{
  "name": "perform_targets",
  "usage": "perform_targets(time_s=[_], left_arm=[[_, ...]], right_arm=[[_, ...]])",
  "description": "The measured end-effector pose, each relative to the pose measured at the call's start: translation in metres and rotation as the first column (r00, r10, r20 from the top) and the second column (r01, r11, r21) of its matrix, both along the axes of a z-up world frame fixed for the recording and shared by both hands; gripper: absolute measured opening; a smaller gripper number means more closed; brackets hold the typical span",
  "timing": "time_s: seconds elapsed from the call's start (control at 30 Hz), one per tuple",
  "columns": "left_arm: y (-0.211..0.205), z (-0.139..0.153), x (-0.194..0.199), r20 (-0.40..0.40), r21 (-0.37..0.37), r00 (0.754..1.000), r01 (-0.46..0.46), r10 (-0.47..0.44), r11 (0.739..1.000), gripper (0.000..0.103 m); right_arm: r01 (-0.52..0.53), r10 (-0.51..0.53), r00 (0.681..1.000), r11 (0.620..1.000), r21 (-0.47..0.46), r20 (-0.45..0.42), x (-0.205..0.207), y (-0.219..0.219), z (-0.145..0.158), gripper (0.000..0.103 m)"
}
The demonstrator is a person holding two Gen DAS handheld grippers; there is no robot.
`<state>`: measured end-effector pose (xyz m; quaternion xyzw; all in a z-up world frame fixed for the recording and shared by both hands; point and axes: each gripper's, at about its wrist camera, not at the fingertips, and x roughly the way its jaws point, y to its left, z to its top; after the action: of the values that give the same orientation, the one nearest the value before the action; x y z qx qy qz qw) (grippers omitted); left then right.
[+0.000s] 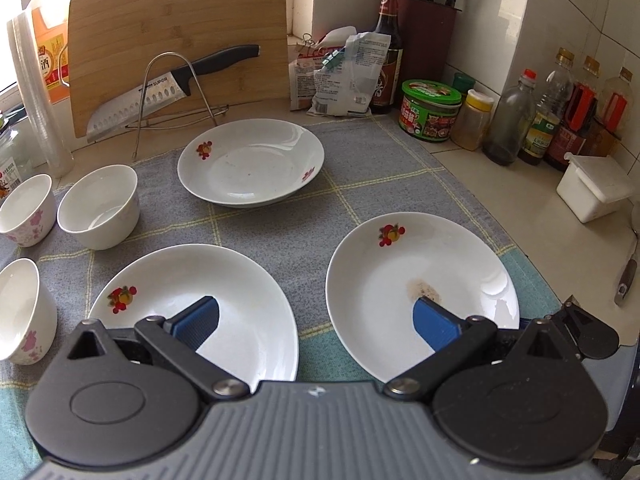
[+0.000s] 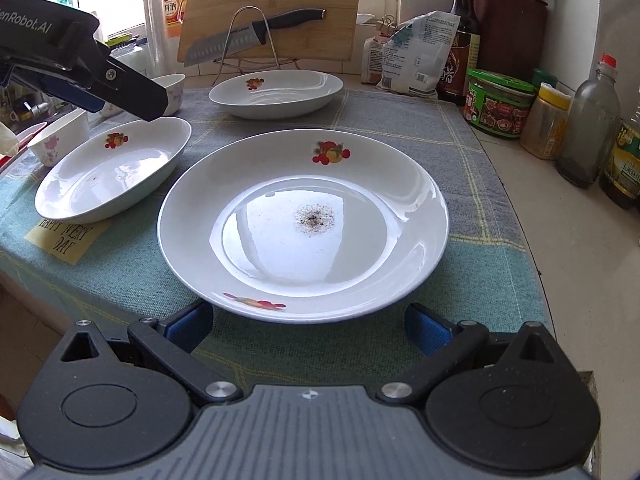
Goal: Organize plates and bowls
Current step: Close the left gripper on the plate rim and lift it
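Note:
Three white plates with fruit prints lie on a checked cloth [image 1: 312,216]: a far plate [image 1: 250,162], a near-left plate [image 1: 240,292] and a near-right plate [image 1: 420,264] with a brown stain. At the left stand three small white bowls [image 1: 100,206], two with pink flowers. My left gripper [image 1: 316,320] is open and holds nothing, one finger over each near plate. In the right wrist view the stained plate [image 2: 304,224] lies straight ahead. My right gripper [image 2: 308,328] is open, just short of that plate's near rim. The left gripper [image 2: 100,88] hangs above the left plate [image 2: 112,168].
A bamboo cutting board [image 1: 176,40] and a knife [image 1: 160,100] on a wire rack stand at the back. Sauce bottles, jars [image 1: 430,110] and a white box [image 1: 596,188] line the right counter. Stacked plastic cups [image 1: 36,92] rise at the left. The counter edge runs near the yellow note [image 2: 64,240].

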<state>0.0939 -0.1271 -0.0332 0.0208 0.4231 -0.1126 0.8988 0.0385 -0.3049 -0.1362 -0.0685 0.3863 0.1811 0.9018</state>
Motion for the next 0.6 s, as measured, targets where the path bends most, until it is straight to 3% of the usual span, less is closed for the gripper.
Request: perform_targets(time_s=[0.13,0.33,0.6], left_arm=[[-0.001,-0.003,0.01,-0.033,-0.023,0.999,0.033,-0.034,0.999,0.102],[-0.018,-0.006,0.029,-0.029,0.058,0.989,0.147,-0.145,0.987,0.102],[-0.038,-0.022,0.072,-0.089,0.024,0.931,0.358,-0.355,0.933,0.102]], right_arm=[[-0.021,0.022,1.0,0.999,-0.033,0.019,0.002,0.005,-0.003,0.103],[-0.035,0.036,0.998,0.999,-0.015,0.058,0.005,0.002,-0.006,0.103],[-0.018,0.019,0.998,1.0,-0.011,0.058,0.004,0.003,-0.006,0.103]])
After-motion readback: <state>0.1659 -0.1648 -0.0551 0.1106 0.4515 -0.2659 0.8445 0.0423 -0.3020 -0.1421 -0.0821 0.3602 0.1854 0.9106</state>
